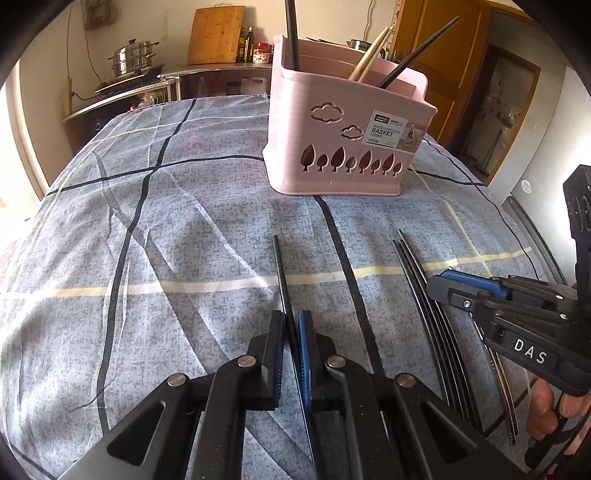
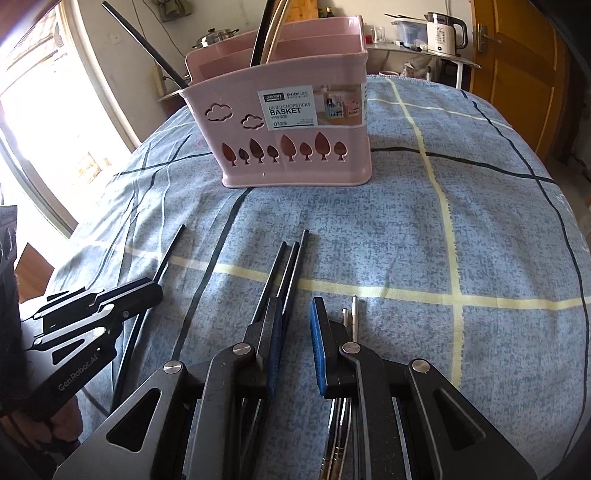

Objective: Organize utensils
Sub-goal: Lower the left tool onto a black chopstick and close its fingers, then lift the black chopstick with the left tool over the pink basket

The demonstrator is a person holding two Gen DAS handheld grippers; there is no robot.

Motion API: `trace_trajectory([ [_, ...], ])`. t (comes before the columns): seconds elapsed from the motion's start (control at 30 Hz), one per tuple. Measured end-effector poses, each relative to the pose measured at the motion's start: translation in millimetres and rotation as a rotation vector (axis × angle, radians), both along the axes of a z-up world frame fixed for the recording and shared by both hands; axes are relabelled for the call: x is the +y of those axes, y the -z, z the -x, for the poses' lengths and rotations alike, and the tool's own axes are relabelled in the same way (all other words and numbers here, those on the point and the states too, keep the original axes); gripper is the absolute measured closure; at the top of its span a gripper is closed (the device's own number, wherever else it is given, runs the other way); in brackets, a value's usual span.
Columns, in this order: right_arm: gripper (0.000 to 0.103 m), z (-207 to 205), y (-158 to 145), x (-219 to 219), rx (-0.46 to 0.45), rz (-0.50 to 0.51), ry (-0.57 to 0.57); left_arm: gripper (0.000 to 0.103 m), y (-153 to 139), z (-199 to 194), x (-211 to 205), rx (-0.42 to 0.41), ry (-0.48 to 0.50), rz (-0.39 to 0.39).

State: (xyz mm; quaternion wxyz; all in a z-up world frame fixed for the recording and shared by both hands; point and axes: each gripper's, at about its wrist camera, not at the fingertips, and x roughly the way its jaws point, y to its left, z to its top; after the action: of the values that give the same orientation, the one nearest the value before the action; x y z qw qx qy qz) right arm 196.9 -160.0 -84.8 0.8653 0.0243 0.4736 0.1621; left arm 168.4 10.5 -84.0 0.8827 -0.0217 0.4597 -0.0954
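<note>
A pink divided chopstick basket [image 1: 343, 147] stands on the blue checked cloth; it also shows in the right wrist view [image 2: 291, 129]. It holds black and wooden chopsticks. My left gripper [image 1: 291, 325] is shut on a single black chopstick [image 1: 280, 273], which points forward low over the cloth. It shows at the left of the right wrist view [image 2: 147, 291]. My right gripper [image 2: 297, 314] is open above the cloth, with several black chopsticks [image 2: 286, 269] lying by its left finger and metal chopsticks [image 2: 351, 314] by its right finger. It shows at the right of the left wrist view [image 1: 439, 284].
The cloth-covered table [image 2: 480, 221] drops off at its edges. Behind it are a counter with a steel pot [image 1: 133, 59] and cutting board [image 1: 216, 35], a kettle [image 2: 447, 27] on a side table, and a wooden door [image 2: 517, 74].
</note>
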Motion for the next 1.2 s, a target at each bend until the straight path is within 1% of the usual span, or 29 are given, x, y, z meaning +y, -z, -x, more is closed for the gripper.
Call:
trace_trajectory([
  [0.13, 0.087, -5, -1, 3, -0.006, 0.028, 0.003, 0.095, 0, -6, 3, 0.005, -0.001, 0.012],
  [0.27, 0.087, -16, 0, 3, 0.019, 0.042, 0.020, 0.095, -1, -16, 3, 0.026, -0.002, 0.025],
  [0.4, 0.087, -23, 0, 7, 0.032, 0.075, 0.016, 0.095, -2, -23, -2, 0.056, 0.019, -0.001],
  [0.5, 0.087, -22, 0, 11, 0.037, 0.099, 0.020, 0.093, -3, -25, -4, 0.070, 0.015, -0.006],
  [0.6, 0.087, -19, 0, 15, 0.043, 0.122, 0.013, 0.088, -2, -24, -8, 0.063, 0.015, -0.016],
  [0.63, 0.087, -19, 0, 15, 0.049, 0.127, 0.009, 0.085, -2, -23, -10, 0.062, 0.017, -0.020],
  [0.7, 0.088, -19, -1, 16, 0.060, 0.130, 0.002, 0.075, -2, -23, -14, 0.068, 0.027, -0.009],
  [0.73, 0.090, -18, -1, 16, 0.062, 0.133, -0.002, 0.067, -2, -22, -16, 0.074, 0.036, 0.000],
  [0.77, 0.092, -18, -1, 17, 0.061, 0.135, -0.003, 0.061, -2, -22, -19, 0.078, 0.045, -0.001],
  [0.8, 0.094, -18, -1, 16, 0.062, 0.133, -0.004, 0.060, -2, -20, -23, 0.077, 0.050, -0.013],
  [0.9, 0.095, -17, 0, 15, 0.061, 0.120, -0.003, 0.060, 0, -17, -33, 0.061, 0.050, -0.076],
  [0.93, 0.097, -17, 0, 13, 0.061, 0.113, -0.002, 0.062, 0, -17, -36, 0.056, 0.047, -0.094],
  [1.0, 0.098, -18, 0, 9, 0.065, 0.081, 0.004, 0.074, -1, -18, -36, 0.056, 0.038, -0.108],
  [1.03, 0.098, -18, 0, 7, 0.067, 0.066, 0.007, 0.089, -2, -19, -34, 0.058, 0.030, -0.106],
  [1.07, 0.098, -17, 0, 4, 0.069, 0.053, 0.011, 0.097, -2, -21, -30, 0.064, 0.017, -0.103],
  [1.13, 0.098, -15, -2, 2, 0.063, 0.029, 0.018, 0.097, -3, -23, -22, 0.078, 0.010, -0.057],
  [1.2, 0.098, -14, -7, -2, 0.052, 0.005, 0.021, 0.098, -3, -23, -15, 0.083, 0.007, -0.033],
])
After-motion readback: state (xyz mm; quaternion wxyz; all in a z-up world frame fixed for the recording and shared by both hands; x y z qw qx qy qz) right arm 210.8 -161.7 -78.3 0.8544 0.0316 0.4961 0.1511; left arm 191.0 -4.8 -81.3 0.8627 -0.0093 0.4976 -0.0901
